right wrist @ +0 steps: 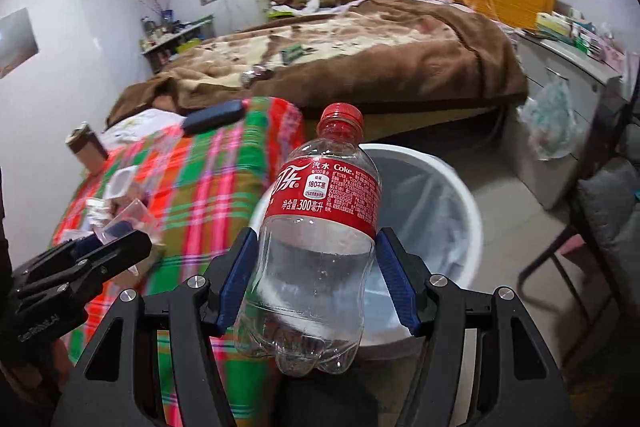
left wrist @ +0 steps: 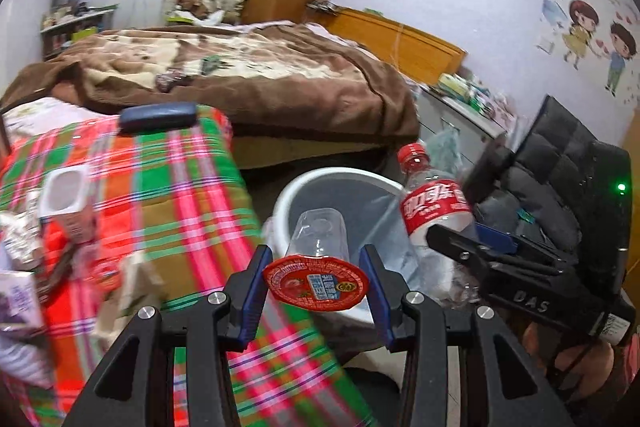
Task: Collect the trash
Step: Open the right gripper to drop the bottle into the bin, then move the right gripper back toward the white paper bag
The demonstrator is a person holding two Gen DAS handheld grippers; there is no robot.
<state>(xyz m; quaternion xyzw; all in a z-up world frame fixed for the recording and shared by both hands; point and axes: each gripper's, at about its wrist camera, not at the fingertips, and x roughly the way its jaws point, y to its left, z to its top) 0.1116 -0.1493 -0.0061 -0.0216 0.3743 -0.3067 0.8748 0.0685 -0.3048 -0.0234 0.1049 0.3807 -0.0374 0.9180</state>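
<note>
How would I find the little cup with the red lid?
Find the white trash bin beside the plaid blanket. The left gripper holds a clear plastic cup over it. Unlike the Coke bottle nearby, it's small with a peeling red foil lid.

Bottles: one (right wrist: 320,227), between the right fingers
Clear cups: one (left wrist: 318,247), between the left fingers
Bins: one (right wrist: 460,195), beyond both fingertips
Cartons: two (left wrist: 66,199) (left wrist: 18,303), left of the left fingers
Grippers: two (left wrist: 316,291) (right wrist: 316,279)
</note>
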